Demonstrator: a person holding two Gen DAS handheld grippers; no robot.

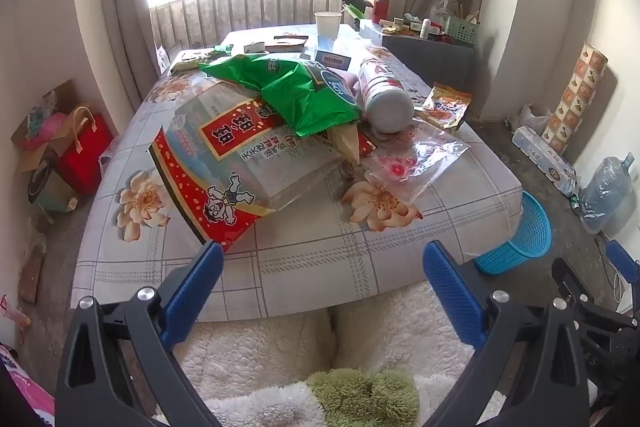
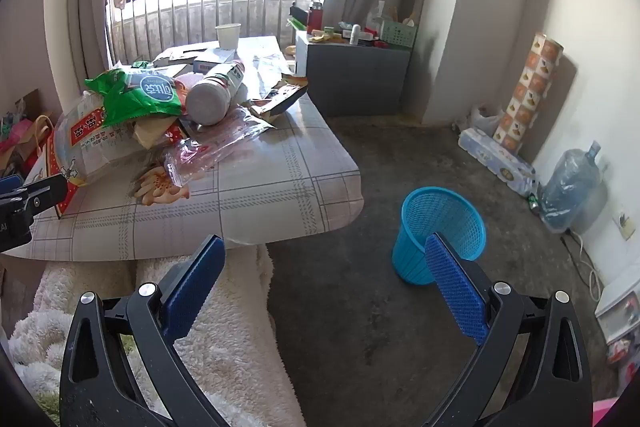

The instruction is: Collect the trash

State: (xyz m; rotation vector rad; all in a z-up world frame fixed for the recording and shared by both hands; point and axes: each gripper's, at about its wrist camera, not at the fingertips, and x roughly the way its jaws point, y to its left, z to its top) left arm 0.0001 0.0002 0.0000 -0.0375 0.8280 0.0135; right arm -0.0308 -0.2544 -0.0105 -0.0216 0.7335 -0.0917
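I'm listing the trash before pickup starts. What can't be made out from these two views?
- Blue basket: contents unknown; the right wrist view sees only its mesh wall.
- Left wrist view: the table edge cuts off the basket.
- Whatever lies beneath the green bag and big red-and-white bag is covered.
- Items past the paper cup: too small.

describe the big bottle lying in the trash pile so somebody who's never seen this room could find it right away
Start at the low table with the flowered check cloth, by the window. In the heap of wrappers on it, just right of the crumpled green snack bag, lies the bottle. It is the only rigid, round item: white with red print, on its side, grey base facing you.
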